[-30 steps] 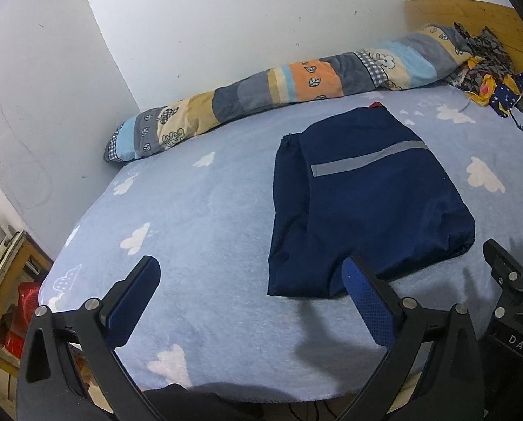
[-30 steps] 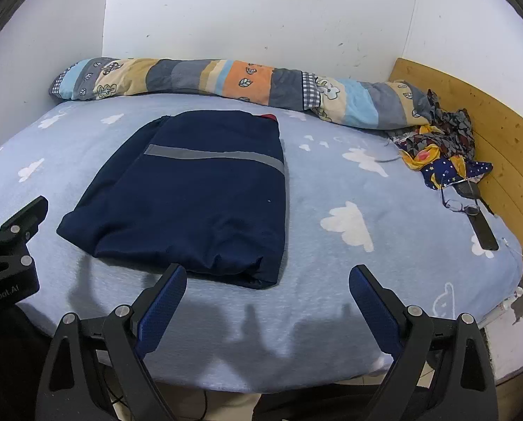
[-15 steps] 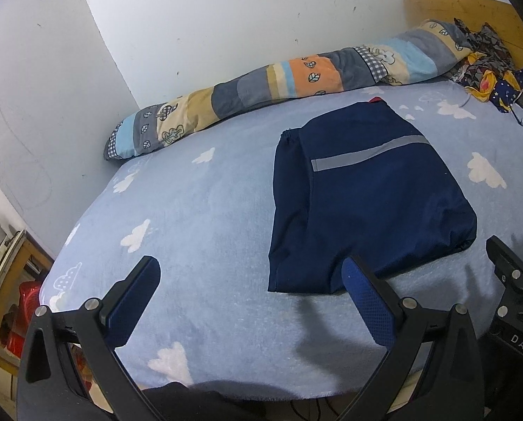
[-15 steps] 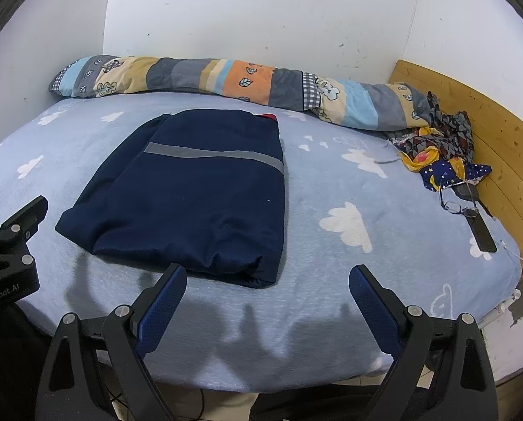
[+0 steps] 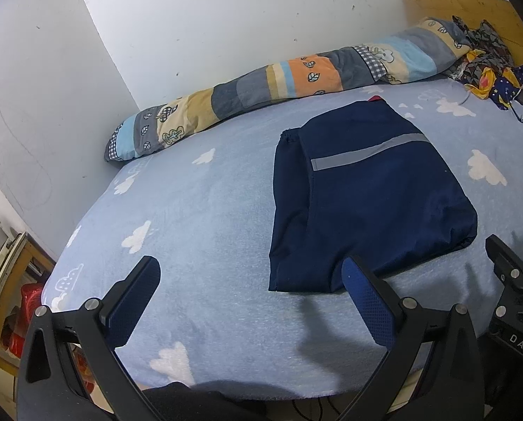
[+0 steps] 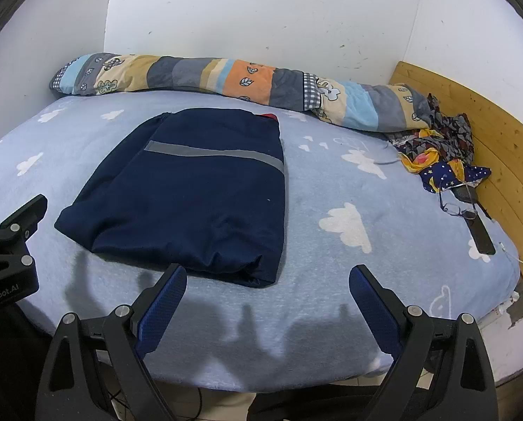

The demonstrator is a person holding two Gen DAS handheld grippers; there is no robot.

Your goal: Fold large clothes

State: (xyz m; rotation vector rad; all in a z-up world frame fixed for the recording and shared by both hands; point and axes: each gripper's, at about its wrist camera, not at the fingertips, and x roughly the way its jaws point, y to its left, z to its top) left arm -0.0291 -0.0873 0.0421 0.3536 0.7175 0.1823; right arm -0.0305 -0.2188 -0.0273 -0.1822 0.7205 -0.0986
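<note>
A dark navy garment (image 5: 363, 196) with a grey stripe lies folded into a flat rectangle on the light blue cloud-print bed (image 5: 198, 210); it also shows in the right wrist view (image 6: 194, 189). My left gripper (image 5: 250, 280) is open and empty, above the bed's near edge, just left of the garment's near corner. My right gripper (image 6: 268, 291) is open and empty, above the near edge, just in front of the garment's near right corner. Neither touches the cloth.
A long patchwork bolster (image 6: 233, 80) lies along the far wall. A crumpled patterned cloth (image 6: 440, 151), glasses (image 6: 454, 208) and a dark flat object (image 6: 478, 231) sit by the wooden headboard (image 6: 471, 133) at right. Shelving with red items (image 5: 19, 308) stands left of the bed.
Both grippers have drawn back slightly from the garment, so it sits a little farther away. The garment has not moved and both grippers stay open.
</note>
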